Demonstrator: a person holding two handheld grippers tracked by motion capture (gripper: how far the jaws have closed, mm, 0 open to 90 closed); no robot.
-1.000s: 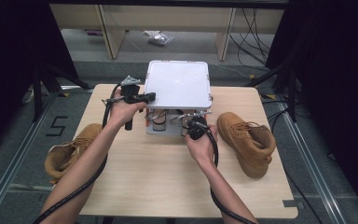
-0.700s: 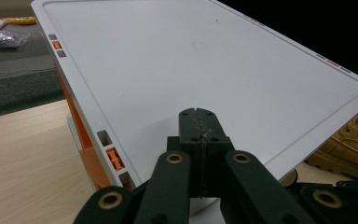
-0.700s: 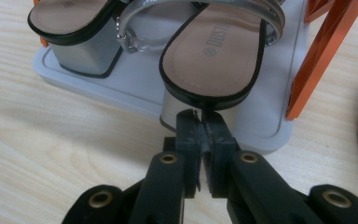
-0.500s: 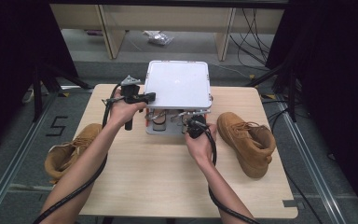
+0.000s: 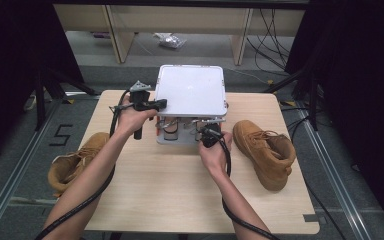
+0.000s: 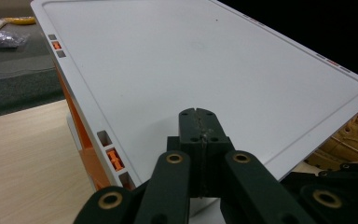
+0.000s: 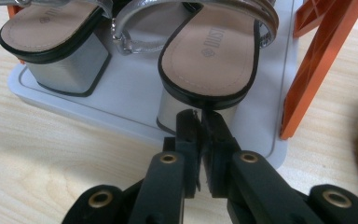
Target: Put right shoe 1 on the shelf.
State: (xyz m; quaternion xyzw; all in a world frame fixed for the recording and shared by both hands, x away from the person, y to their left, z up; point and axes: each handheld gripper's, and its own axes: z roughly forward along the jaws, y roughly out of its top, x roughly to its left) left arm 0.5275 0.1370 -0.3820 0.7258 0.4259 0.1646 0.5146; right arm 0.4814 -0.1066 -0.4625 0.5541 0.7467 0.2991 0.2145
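1. Nothing has shifted since the earlier frames: both your hands hold where they were at the shoe rack.
2. Your left gripper rests over the near left corner of the rack's white top shelf, its fingers pressed together on nothing.
3. Your right gripper sits at the rack's lower shelf, fingers nearly together, with a thin black edge at the heel of the right sandal between their tips; you cannot tell whether they pinch it.
4. That sandal stands on the lower shelf, its long axis running from you toward the far side, block heel nearest you.
5. The left sandal lies parallel beside it.
6. A tan boot lies on the desk right of the rack, another boot at the left edge.
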